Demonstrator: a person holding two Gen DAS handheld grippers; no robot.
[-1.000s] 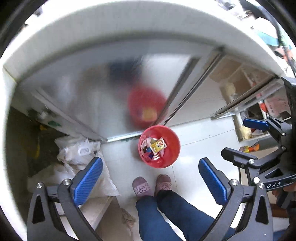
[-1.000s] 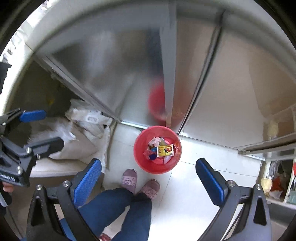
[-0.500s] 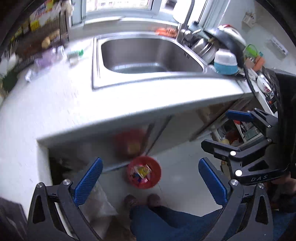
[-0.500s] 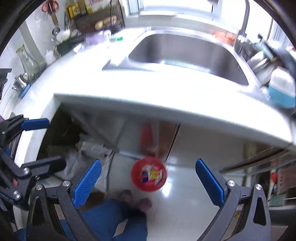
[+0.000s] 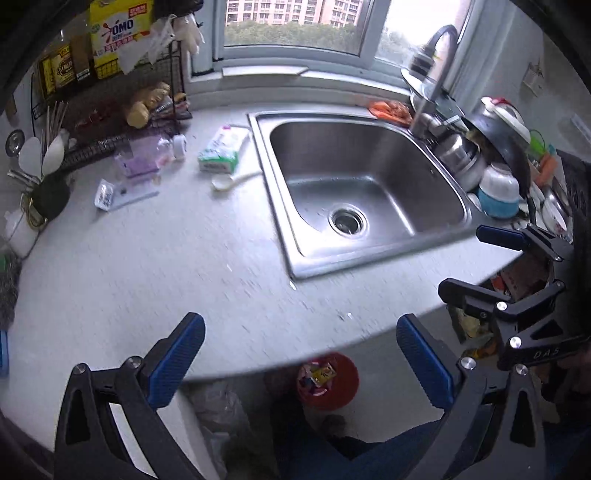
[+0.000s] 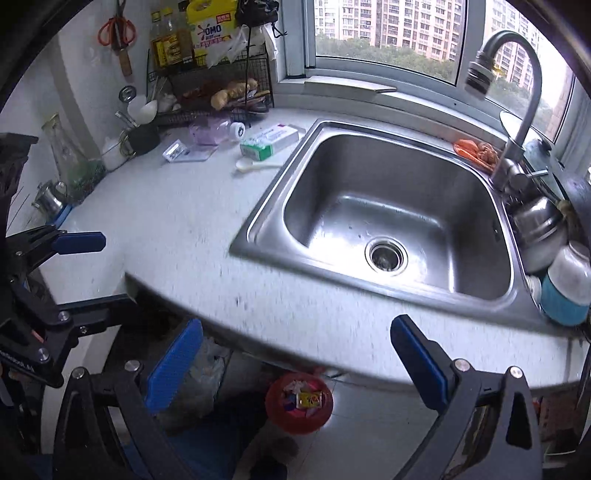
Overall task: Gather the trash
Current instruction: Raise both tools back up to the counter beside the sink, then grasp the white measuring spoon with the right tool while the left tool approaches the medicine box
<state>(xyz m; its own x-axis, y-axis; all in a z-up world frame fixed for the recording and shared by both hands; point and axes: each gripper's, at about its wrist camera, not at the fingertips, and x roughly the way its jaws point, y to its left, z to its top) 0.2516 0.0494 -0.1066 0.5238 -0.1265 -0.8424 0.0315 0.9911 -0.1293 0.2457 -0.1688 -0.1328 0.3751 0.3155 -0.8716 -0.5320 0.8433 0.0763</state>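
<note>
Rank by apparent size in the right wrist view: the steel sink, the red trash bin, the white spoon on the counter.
1. Stainless steel sink, largest by far.
2. Red trash bin, though it sits farther away, on the floor.
3. White plastic spoon, smallest.

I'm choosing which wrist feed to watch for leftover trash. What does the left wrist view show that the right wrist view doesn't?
Only the left wrist view shows the right gripper, open at its right edge. Only the right wrist view shows the red-handled scissors on the wall, the glass vase and the left gripper, also open. Both share the sink, the green-and-white box, the white spoon and the red bin on the floor.
</note>
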